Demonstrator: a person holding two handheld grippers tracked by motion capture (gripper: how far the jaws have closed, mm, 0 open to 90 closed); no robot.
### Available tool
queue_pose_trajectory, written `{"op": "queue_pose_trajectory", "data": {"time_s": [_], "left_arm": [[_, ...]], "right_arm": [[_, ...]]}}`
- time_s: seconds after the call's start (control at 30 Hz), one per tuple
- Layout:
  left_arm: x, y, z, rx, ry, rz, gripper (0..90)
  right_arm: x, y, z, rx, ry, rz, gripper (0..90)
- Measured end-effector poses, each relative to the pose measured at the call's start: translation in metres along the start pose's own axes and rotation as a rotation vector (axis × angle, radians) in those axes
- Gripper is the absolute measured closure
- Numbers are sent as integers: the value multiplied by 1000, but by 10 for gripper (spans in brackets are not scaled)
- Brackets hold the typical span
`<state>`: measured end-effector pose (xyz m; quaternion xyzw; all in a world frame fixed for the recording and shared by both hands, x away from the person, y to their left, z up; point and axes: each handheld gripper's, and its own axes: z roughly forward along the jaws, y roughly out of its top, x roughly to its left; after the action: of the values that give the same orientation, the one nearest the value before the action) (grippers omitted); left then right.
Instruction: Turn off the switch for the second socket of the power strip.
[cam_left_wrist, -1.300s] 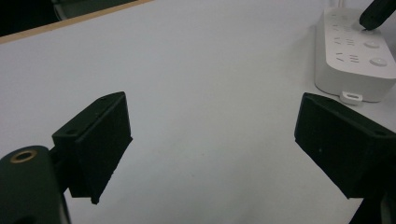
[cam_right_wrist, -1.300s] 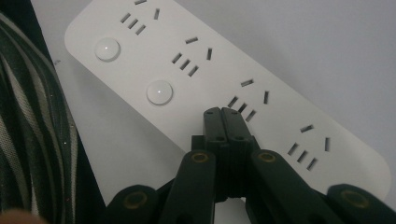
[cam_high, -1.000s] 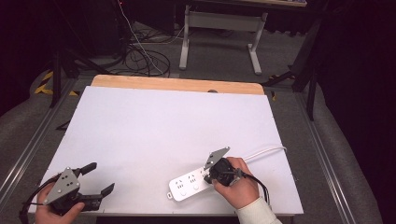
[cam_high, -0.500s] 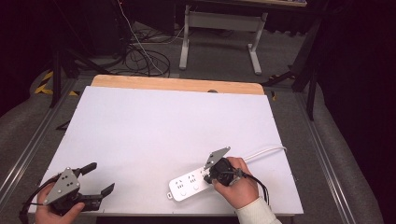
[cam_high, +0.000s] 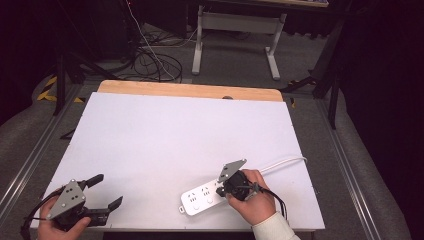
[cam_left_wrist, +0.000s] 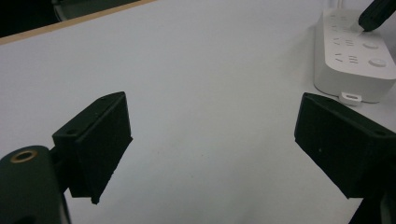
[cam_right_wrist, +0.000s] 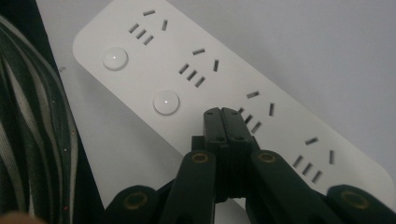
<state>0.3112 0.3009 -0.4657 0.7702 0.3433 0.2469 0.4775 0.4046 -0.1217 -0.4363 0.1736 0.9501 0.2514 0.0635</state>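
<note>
- At the lower right of the high view, the right hand-held gripper (cam_high: 220, 187) sits over a white power strip (cam_high: 202, 196), with the person's right hand (cam_high: 255, 197) wrapped around its body.
- In the right gripper view, that gripper's two jaws are pressed together with nothing between them, and their joined tips (cam_right_wrist: 221, 113) rest on or just above the top face of the power strip (cam_right_wrist: 196, 56), beside the third socket group; whether they actually touch it I cannot tell.
- The power strip lies slantwise on the white counter (cam_high: 175, 135), near its front edge, and its white cord (cam_high: 282, 162) runs off toward the right edge of the frame.
- Two round buttons (cam_right_wrist: 166, 102) show on the strip's face, up and to the left of the tips.
- At the lower left of the high view, the left hand-held gripper (cam_high: 105, 190) is released, its jaws standing wide apart above bare counter.
- In the left gripper view, the power strip (cam_left_wrist: 355, 60) lies in the upper right corner, well apart from those jaws.
</note>
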Motion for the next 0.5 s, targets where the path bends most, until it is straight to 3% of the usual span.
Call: {"op": "queue_pose_trajectory", "data": {"time_s": [0.17, 0.5], "left_arm": [[0, 0, 1, 2, 1, 0, 115], [0, 0, 1, 3, -2, 1, 115]], "right_arm": [[1, -1, -11, -67, -2, -6, 900], [2, -2, -23, -135, -30, -2, 900]]}}
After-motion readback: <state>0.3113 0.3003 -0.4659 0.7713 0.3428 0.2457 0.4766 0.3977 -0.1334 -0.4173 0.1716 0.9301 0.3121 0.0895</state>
